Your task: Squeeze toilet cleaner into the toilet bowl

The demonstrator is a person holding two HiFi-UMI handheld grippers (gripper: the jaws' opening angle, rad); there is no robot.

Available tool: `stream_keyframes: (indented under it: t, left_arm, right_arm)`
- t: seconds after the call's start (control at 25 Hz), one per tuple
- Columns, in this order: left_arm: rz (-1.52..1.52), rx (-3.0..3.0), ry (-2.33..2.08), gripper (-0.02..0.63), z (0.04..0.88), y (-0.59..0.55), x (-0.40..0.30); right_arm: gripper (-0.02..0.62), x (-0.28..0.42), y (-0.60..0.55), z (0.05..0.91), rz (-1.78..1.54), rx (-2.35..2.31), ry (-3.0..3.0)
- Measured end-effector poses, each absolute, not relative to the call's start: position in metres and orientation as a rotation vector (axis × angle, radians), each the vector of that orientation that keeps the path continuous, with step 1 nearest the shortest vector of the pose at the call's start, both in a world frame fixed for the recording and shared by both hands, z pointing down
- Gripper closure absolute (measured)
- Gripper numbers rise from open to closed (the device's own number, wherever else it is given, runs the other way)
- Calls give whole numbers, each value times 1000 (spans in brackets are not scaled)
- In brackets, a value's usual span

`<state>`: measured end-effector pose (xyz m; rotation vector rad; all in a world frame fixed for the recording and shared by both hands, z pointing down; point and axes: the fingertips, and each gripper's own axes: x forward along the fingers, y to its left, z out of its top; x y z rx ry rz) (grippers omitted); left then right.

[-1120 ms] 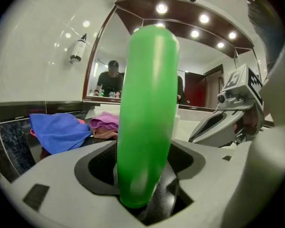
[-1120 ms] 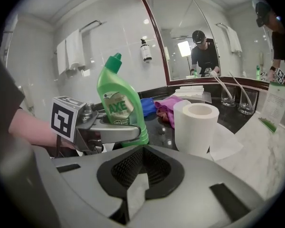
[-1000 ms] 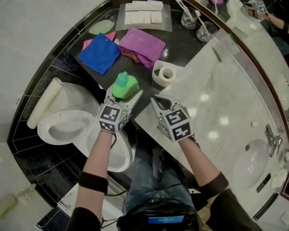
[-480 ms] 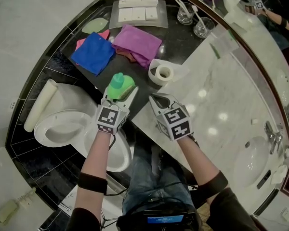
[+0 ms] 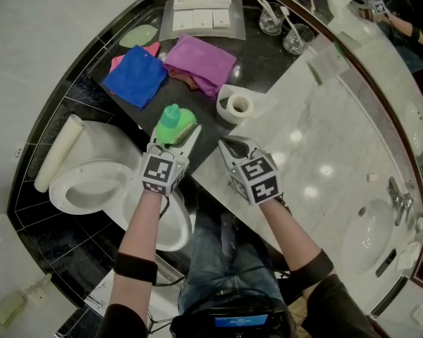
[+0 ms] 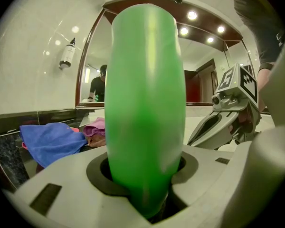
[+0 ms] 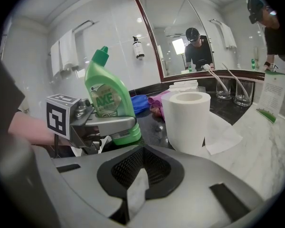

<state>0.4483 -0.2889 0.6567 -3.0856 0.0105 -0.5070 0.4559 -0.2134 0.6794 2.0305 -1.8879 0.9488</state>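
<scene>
**Green bottle clamped in the left gripper beside the toilet**

The green cleaner bottle (image 5: 173, 123) stands upright, its base at the edge of the dark ledge (image 5: 268, 62). The left gripper (image 5: 176, 135) has its jaws pressed against the bottle's two sides. Just right of the bottle, the right gripper (image 5: 232, 146) hovers with its jaws together, holding nothing. A toilet paper roll (image 5: 240, 106) sits near the bottle's right. A blue cloth (image 5: 136, 77) and a purple cloth (image 5: 201, 60) lie beyond the bottle. The toilet (image 5: 62, 189) is below and to its left.

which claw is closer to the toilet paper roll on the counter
Right. The right claw points at the toilet paper roll from just short of it, not touching. The left claw is farther left, shut on the green bottle.
</scene>
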Motion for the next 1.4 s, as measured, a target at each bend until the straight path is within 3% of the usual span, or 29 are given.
stream_keyframes:
  t: [0.8,1.4]
  left_arm:
    - [-555,-3060,163,411,597,-247,407]
    - [-644,-3052,675,411,518,-149,251]
  right_arm:
    - [592,442,-179,630,852,1959,-2006]
    - [592,349,-96,554,767,1701,-2243]
